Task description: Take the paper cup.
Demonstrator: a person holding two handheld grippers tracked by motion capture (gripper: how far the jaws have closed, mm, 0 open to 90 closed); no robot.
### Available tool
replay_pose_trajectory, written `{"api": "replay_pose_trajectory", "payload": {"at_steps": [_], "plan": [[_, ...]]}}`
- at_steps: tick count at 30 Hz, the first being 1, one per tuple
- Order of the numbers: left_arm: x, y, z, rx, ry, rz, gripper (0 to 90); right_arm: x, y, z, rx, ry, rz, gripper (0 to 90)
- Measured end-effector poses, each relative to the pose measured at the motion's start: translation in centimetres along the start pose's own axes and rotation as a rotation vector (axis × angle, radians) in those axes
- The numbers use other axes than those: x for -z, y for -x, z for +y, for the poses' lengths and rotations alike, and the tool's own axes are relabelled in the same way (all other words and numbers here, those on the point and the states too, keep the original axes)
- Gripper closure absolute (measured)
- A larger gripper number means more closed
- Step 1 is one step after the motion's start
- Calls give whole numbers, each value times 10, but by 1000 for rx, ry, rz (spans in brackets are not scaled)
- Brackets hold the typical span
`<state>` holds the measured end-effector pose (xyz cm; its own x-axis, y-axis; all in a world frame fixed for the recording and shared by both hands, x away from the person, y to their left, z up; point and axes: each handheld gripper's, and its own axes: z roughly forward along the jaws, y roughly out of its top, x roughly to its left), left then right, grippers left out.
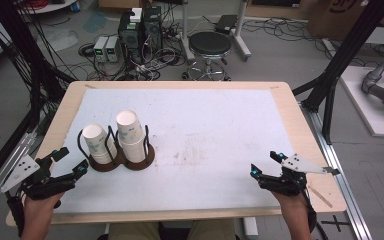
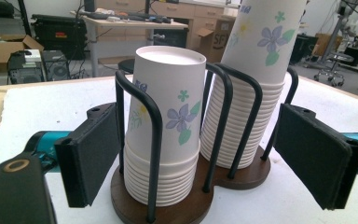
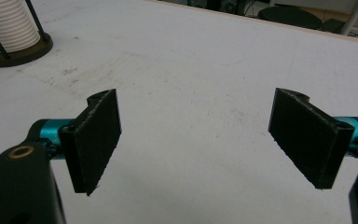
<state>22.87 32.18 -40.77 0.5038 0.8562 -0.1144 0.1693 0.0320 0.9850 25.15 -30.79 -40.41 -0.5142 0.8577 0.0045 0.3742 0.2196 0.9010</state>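
The shorter stack of white paper cups printed with blue flowers [image 1: 99, 143] stands upside down in the left bay of a dark brown wooden holder with black wire hoops [image 1: 121, 161], at the near-left part of the white-covered table [image 1: 215, 125]. A taller stack of the same flowered cups [image 1: 131, 136] fills the right bay, just beside it.

In the left gripper view the short stack sits dead ahead, framed by the spread black pads, with wire hoops on either side of it. The left gripper [image 1: 70, 161] hovers just short of the holder, jaws wide and nothing between them. The right gripper [image 1: 268, 164] rests at the near-right of the table, well apart from the cups, jaws likewise spread over bare cloth.

This looks like the approach step: no cup is gripped yet. The next move probably calls for advancing the left gripper onto the top cup above the hoops, closing gently enough not to crush the paper, then lifting straight up so only 1 cup comes free. The right gripper could steady the holder.
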Motion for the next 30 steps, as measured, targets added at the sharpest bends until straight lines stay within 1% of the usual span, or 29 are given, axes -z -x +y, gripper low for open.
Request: {"api": "replay_pose_trajectory", "payload": {"at_steps": [5, 10, 14, 16, 19, 20, 23, 25, 26, 28, 30], "plan": [[-2, -1, 0, 12, 4, 3, 147, 0, 1, -1, -14, -7, 5, 174], [-4, -2, 0, 15, 6, 3, 147, -1, 2, -3, -13, -7, 8, 174], [-6, -2, 1, 12, 2, -13, 147, -2, 4, -3, -13, -11, 12, 174], [-5, 1, 3, -2, -3, -26, 147, -3, 4, -3, -15, -15, 17, 174], [-6, 2, 4, -8, -14, -37, 147, -5, 1, -2, -10, -21, 26, 174], [-6, 3, 4, -3, -14, -41, 147, -5, -1, -1, -14, -21, 27, 174], [-8, 3, 8, 2, -21, -51, 146, -6, -6, 1, -7, -11, 39, 174], [-10, 1, 12, 0, -27, -60, 146, -9, -7, 2, -2, -16, 44, 174], [-11, 0, 14, -2, -30, -72, 146, -10, -7, 2, -1, -17, 44, 174], [-15, -2, 20, -20, -36, -77, 146, -13, -7, 4, -3, -18, 49, 174], [-20, -3, 25, -24, -45, -81, 146, -15, -6, 5, -2, -19, 48, 174]]}}
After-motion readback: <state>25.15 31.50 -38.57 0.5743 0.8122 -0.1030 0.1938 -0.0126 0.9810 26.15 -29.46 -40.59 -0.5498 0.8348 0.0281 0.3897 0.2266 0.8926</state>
